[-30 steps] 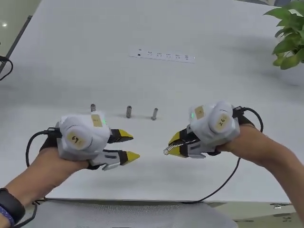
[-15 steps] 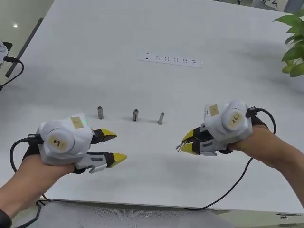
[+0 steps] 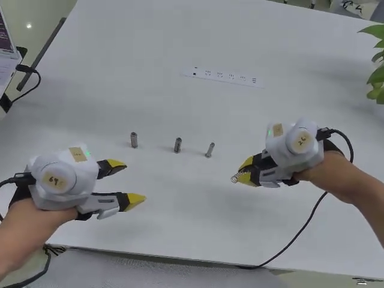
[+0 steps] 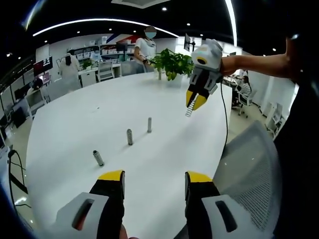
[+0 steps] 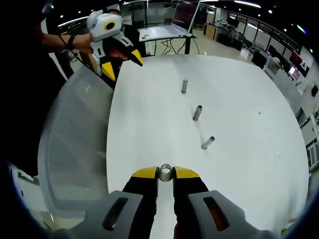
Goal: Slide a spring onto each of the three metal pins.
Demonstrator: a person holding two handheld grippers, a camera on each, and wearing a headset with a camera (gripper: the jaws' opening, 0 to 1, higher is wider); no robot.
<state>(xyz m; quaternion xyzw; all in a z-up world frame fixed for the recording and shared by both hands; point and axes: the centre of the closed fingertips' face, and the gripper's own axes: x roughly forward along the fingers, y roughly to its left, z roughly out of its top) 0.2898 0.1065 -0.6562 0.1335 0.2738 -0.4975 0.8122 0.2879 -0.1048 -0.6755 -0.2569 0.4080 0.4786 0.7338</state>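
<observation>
Holding the spring (image 3: pixel 234 177) clenched between the yellow tips of your right gripper (image 3: pixel 245 171), you had it above the white table (image 3: pixel 180 54), near the right-hand pin (image 3: pixel 209 149) but apart from it. In the right gripper view the coil sat end-on at the jaw tips, bore facing forward toward the row. Your left gripper (image 3: pixel 129 181) was released, jaws spread and empty, well to the left of the left-hand pin (image 3: pixel 134 140). The middle pin (image 3: pixel 177 144) looked ribbed, possibly already sprung; too small to confirm. Judgement: the spring is light, thin-wired, slippery, and likely to buckle or shoot out under a hard squeeze. You should pinch it lightly across mid-coil, leaving the open end free to take the pin.
</observation>
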